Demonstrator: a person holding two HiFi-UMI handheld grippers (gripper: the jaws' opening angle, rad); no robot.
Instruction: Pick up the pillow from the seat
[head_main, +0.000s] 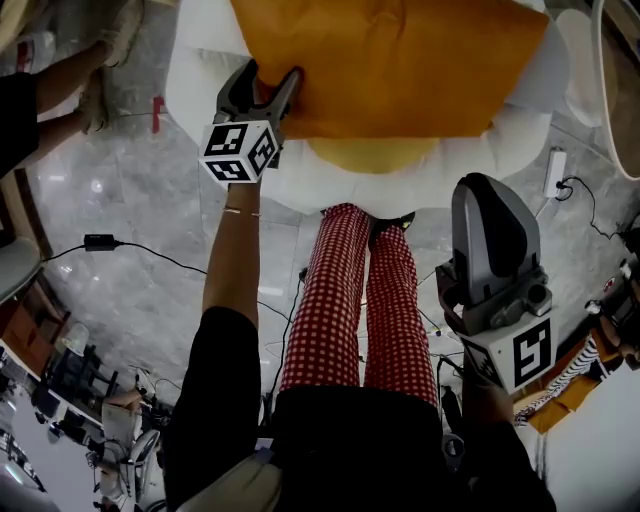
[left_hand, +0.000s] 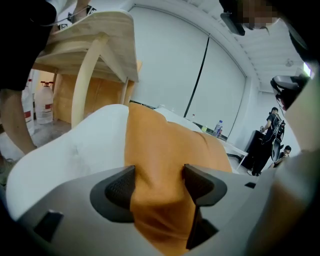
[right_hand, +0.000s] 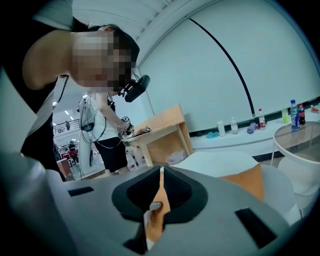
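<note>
An orange pillow (head_main: 390, 60) lies across a white padded seat (head_main: 200, 80). My left gripper (head_main: 272, 88) is shut on the pillow's near left corner. In the left gripper view the orange cloth (left_hand: 160, 150) bunches between both pads. My right gripper (head_main: 482, 190) hangs lower right, and a strip of white seat shows between it and the pillow's corner. In the right gripper view that gripper (right_hand: 161, 192) is shut on a thin orange strip of fabric with a white tag. Whether the strip joins the pillow (right_hand: 245, 182) beyond is hidden by the jaw body.
Legs in red checked trousers (head_main: 360, 300) stand before the seat. A second person's arm (head_main: 60, 90) reaches in at upper left. Cables (head_main: 130, 250) and a white plug (head_main: 555, 170) lie on the marble floor. A wooden table (right_hand: 160, 130) and a glass table with bottles (right_hand: 300, 125) stand nearby.
</note>
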